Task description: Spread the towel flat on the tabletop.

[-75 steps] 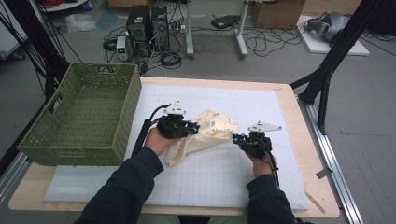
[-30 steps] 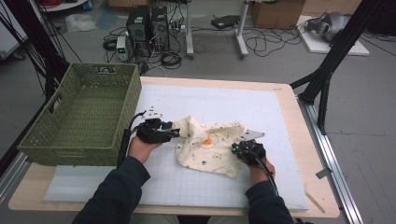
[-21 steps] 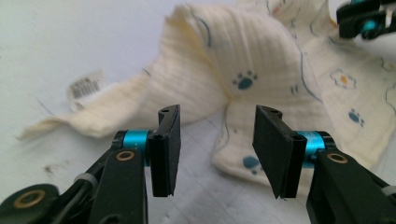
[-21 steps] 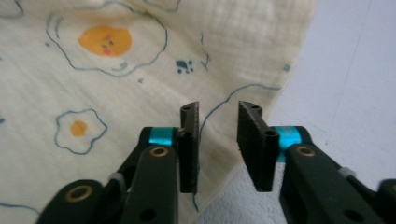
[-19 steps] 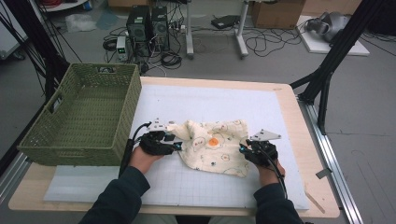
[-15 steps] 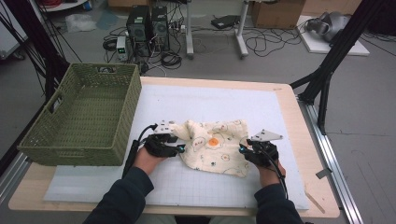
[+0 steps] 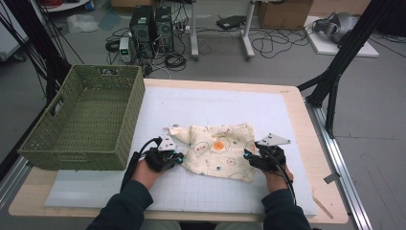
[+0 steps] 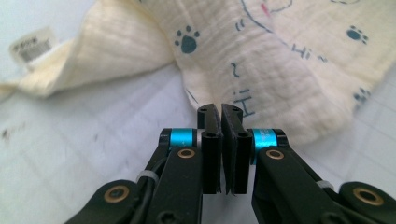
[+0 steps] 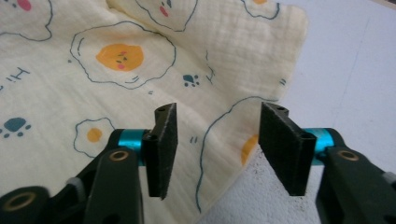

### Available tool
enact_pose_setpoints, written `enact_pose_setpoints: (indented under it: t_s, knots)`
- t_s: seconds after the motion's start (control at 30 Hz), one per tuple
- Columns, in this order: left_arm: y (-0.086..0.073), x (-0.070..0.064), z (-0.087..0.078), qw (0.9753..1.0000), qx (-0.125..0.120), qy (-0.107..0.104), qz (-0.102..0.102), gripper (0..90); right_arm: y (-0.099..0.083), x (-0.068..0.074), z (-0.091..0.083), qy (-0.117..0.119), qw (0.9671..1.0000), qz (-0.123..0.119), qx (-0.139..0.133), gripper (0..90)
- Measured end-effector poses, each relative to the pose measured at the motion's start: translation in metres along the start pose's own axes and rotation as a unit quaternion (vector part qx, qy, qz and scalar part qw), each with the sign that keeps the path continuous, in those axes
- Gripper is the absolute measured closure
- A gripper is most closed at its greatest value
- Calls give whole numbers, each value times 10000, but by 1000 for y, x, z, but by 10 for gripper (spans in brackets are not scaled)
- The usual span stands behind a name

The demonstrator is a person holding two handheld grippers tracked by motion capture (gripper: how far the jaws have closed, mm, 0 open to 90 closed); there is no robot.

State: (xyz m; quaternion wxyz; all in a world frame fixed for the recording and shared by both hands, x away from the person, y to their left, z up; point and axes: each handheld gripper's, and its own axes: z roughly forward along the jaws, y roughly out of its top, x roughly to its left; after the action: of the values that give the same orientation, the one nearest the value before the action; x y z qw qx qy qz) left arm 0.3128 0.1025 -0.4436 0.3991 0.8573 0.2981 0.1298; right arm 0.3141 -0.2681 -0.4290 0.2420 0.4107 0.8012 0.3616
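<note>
At the left of the frame sits the green woven plastic basket [image 7: 84,122]. Your left gripper [image 7: 175,159] is clenched on nothing, just beside the cream egg-printed muslin cloth [image 7: 218,149] spread mid-worktop [image 7: 306,120]. At lower right, your right gripper [image 7: 247,156] is released, jaws straddling the cloth's edge.

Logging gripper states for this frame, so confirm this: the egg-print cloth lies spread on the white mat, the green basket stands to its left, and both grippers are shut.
One thing is wrong: the right gripper is open. The right gripper view shows its jaws standing wide apart over the edge of the cloth. The left gripper is shut, as the left gripper view shows. The rest holds: the cloth lies spread on the white mat, with the green basket to its left.
</note>
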Motion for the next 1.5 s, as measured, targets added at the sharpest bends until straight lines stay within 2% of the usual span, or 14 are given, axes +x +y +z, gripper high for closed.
enact_pose_setpoints:
  t_s: [0.13,0.2,0.33,0.4,0.53,0.67,0.77,0.83,0.9,1.03,1.2,1.3,1.37,1.5]
  knots:
    - [-14,-3,-18,10000,6,-68,47,863,0,1,4,65,9999,137,9,352]
    - [-20,-3,-26,9999,13,-75,82,863,1,5,7,212,9996,194,67,322]
    - [-28,-8,-37,9999,53,-126,95,863,4,17,17,501,9987,48,109,341]
    - [-32,-12,-42,9998,55,-163,102,864,6,22,22,681,9975,-64,201,435]
    - [-39,-21,-49,9993,42,-323,167,863,4,29,28,851,9955,-165,392,524]
    - [-44,-27,-54,9984,31,-548,158,862,4,29,24,1173,9919,-221,441,853]
    - [-44,-26,-57,9980,-23,-620,147,855,3,32,19,1287,9896,-319,564,878]
    - [-43,-24,-60,9986,-118,-506,100,798,2,34,14,1411,9871,-371,661,878]
    - [-39,-18,-62,9995,-182,-262,-9,623,-1,36,8,1557,9842,-454,713,878]
    - [-27,-3,-66,9983,-508,-5,-292,484,-6,40,-2,1849,9773,-628,823,877]
    - [-7,15,-62,9945,-848,233,-561,436,-16,40,-15,2276,9672,-643,931,877]
    - [7,26,-55,9937,-917,303,-567,430,-20,40,-20,2442,9623,-706,967,865]
    - [13,32,-49,9930,-958,318,-622,425,-19,40,-25,2368,9654,-652,877,759]
    - [18,42,-34,9907,-1045,404,-766,401,-11,30,-32,2078,9774,-347,162,568]
